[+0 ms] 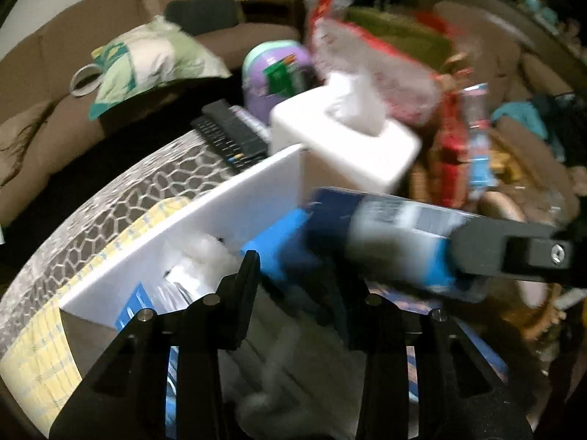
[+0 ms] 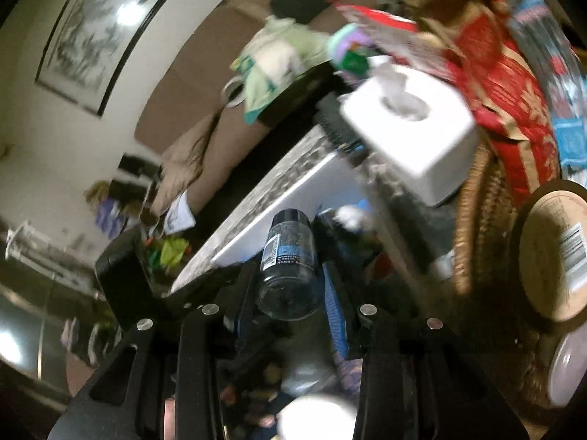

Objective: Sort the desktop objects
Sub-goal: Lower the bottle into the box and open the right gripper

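Right gripper (image 2: pixel 288 286) has a dark bottle (image 2: pixel 288 256) clamped over the white bin (image 1: pixel 220 201); left gripper (image 1: pixel 304 286) pinches a blurry blue thing (image 1: pixel 279 253), can't tell what.

Your tissue box (image 1: pixel 345 139) sits behind the storage box (image 1: pixel 205 216) on the bench (image 1: pixel 110 198), remote (image 1: pixel 229 135) left of it.

brown sofa (image 1: pixel 55 55), patterned pillow (image 1: pixel 146 58), framed pic (image 2: pixel 99 29)
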{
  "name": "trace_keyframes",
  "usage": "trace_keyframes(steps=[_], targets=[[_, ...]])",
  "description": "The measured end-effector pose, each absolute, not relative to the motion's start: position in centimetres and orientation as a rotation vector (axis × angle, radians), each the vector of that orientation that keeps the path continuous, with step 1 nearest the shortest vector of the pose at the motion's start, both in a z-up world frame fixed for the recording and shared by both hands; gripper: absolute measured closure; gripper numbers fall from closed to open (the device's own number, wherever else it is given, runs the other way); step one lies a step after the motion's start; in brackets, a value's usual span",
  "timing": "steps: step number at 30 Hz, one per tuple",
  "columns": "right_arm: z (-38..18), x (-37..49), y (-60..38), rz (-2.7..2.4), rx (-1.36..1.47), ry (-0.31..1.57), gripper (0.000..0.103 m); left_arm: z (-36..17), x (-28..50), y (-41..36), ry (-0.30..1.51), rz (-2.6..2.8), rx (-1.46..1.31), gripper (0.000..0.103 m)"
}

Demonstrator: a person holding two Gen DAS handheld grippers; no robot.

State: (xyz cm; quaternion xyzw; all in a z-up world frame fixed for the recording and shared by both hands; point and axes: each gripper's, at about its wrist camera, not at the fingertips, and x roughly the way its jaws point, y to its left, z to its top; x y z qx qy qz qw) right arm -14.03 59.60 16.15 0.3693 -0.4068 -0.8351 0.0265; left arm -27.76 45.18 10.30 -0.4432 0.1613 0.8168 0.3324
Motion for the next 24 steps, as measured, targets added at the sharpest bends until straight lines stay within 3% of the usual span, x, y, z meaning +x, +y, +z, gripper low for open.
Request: trace_keyframes(steps=[5,9,13,15,17,18,21,24], targets=[[13.6,-14.6,59.8,-2.618,1.177,-1.206,0.066,10.1,-28.9,42.9,0.303,2.119,-1.187,0.068],[13.4,-16.8,55.9,-2.687,1.349,-0.896,0.066,10.6,-27.9,41.1,0.291,2.115,-1.211,0.066],[13.2,-19.1,54.7,-2.631,1.468,-0.826,0.066,11.2,-26.9,38.7,0.253,2.105,-1.223,0.067],[13.1,-19.4,54.4,-2.638,1.496,-0.792,0.066,11.5,-26.3,37.8,0.257,2.119,-1.234,0.056],[13.3,-19.1,54.5,-2.647,1.504,-0.788,0.066,11.6,-25.7,37.0,0.241,2.1,-1.247,0.054],[13.5,-18.8,54.5,-2.645,1.517,-0.788,0.064,11.7,-25.3,36.7,0.238,2.098,-1.246,0.054],[14.5,-17.5,54.8,-2.666,1.496,-0.809,0.047,12.2,-24.0,35.6,0.204,2.082,-1.24,0.049],[15.8,-15.9,55.2,-2.702,1.465,-0.819,0.046,12.7,-22.3,34.4,0.18,2.063,-1.241,0.047]])
